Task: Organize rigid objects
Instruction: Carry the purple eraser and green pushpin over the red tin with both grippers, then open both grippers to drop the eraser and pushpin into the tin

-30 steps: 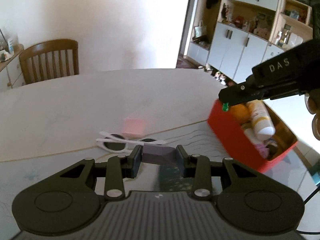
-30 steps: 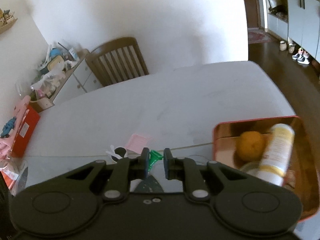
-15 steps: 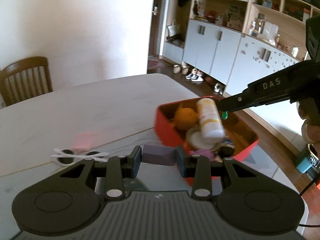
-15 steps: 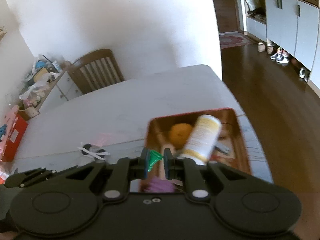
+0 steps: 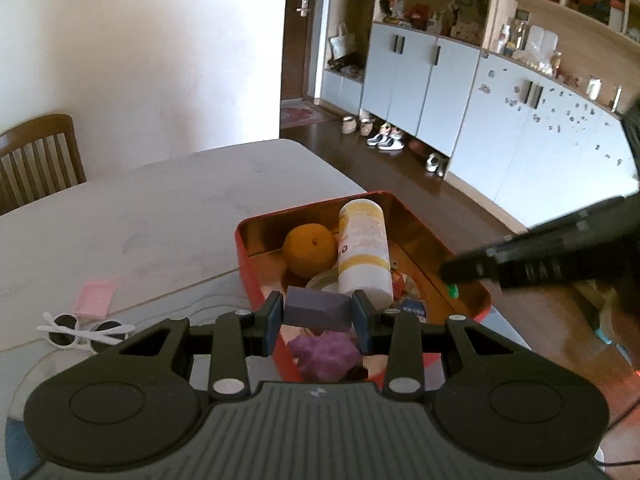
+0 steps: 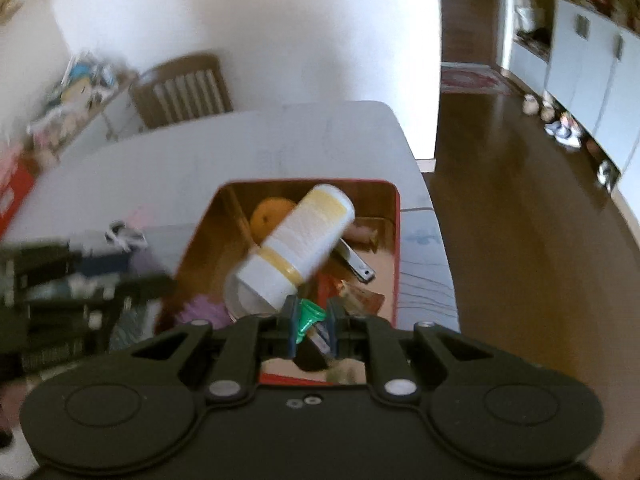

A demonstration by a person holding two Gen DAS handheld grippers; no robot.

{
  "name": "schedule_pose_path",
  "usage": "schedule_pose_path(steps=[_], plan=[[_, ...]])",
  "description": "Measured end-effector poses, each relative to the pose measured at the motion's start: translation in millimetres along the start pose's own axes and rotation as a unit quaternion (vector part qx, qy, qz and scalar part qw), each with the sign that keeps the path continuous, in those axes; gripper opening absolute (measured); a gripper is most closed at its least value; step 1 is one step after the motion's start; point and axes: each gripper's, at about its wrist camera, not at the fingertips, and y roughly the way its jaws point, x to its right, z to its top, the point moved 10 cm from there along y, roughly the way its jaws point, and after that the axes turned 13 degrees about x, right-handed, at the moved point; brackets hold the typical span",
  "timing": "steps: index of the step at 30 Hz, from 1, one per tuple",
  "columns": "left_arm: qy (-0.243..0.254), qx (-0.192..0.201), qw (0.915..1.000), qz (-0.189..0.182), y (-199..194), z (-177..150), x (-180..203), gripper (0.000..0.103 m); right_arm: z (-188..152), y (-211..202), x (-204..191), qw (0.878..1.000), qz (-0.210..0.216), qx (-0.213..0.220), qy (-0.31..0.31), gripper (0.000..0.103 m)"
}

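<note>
- Here, the left gripper (image 5: 316,316) was clenched on a small dark purple-grey rectangular block (image 5: 316,311), its blue pads pressing the block's two ends; the block hung over the near, 6 o'clock end of the open red metal tin (image 5: 245,258).
- The right gripper (image 6: 313,326) was clamped on a small green plastic piece with a flared top (image 6: 308,317), held above the tin's near edge in the right wrist view; in the left wrist view this gripper reached in from 3 o'clock, the green piece showing at its tip over the tin's right rim.
- Inside the tin, a white-and-yellow cylindrical bottle (image 5: 363,249) lay on its side, touching a round orange fruit (image 5: 310,249) at its 9 o'clock side.
- A lumpy purple object (image 5: 324,354) sat in the tin's near end, directly under the held block.
- Other small items lay under the bottle, too cluttered to name.
- On the pale grey worktop (image 5: 160,208), at 9 o'clock from the tin and well apart from it, white-framed sunglasses with dark lenses (image 5: 80,330) lay just beside a flat pink rectangular card (image 5: 95,299).
- The right wrist view was blurred on its left side.
</note>
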Motion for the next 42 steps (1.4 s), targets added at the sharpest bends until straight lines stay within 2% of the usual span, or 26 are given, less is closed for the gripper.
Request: schedule_pose_path(steps=[7, 16, 23, 30, 35, 38, 40, 41, 42], plan=[[0.011, -0.014, 0.999, 0.041, 38, 3, 1, 0.036, -14, 8, -6, 0.996, 0.022, -0.011, -0.084, 0.014], [0.016, -0.034, 0.997, 0.068, 72, 4, 5, 0.036, -24, 14, -8, 0.988, 0.04, -0.02, -0.151, 0.014], [-0.009, -0.057, 0.9954, 0.077, 82, -3, -4, 0.036, -30, 16, -6, 0.986, 0.056, -0.03, -0.155, 0.019], [-0.047, -0.075, 0.9937, 0.069, 88, -11, -10, 0.036, -30, 15, -2, 0.987, 0.063, -0.03, -0.142, 0.023], [-0.057, -0.079, 0.9929, 0.068, 87, -16, -12, 0.036, -28, 14, -1, 0.989, 0.066, -0.028, -0.129, 0.031], [-0.059, -0.079, 0.9931, 0.063, 86, -16, -11, 0.04, -27, 12, -2, 0.99, 0.065, -0.025, -0.125, 0.035], [-0.06, -0.075, 0.9936, 0.059, 88, -12, -13, 0.047, -26, 11, -2, 0.99, 0.063, -0.024, -0.125, 0.035], [-0.058, -0.072, 0.9939, 0.061, 86, -11, -13, 0.055, -25, 10, -1, 0.99, 0.061, -0.021, -0.125, 0.036], [-0.054, -0.066, 0.9942, 0.065, 83, -9, -14, 0.058, -24, 9, -1, 0.99, 0.061, -0.019, -0.123, 0.036]])
